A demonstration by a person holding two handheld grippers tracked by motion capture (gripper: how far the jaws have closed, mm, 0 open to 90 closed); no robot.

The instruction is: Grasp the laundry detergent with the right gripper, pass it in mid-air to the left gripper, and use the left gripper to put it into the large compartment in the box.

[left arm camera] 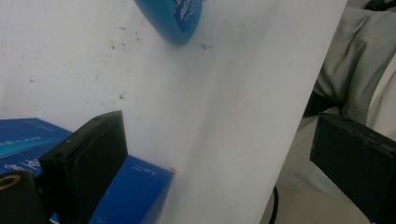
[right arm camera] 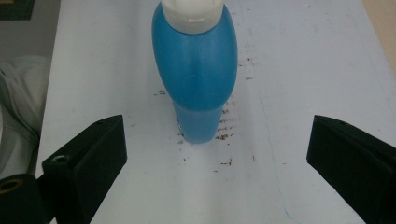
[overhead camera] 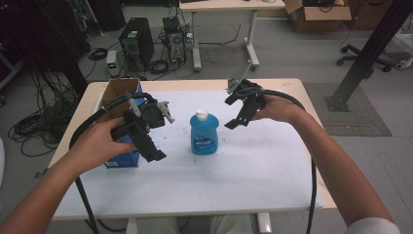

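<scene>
Blue bottle [overhead camera: 204,134] upright between wide-jawed left gripper [overhead camera: 157,127] and right gripper [overhead camera: 235,111], cardboard box [overhead camera: 118,95] just left.

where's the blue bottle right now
In the high view the blue bottle stands upright mid-table on the white sheet, between the left gripper and right gripper.

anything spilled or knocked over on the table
Nothing is knocked over: the blue bottle stands upright with its white cap on. The one oddity is a scatter of small brown specks on the white table cover around the bottle's base, like dried stains or crumbs rather than a fresh spill.
</scene>
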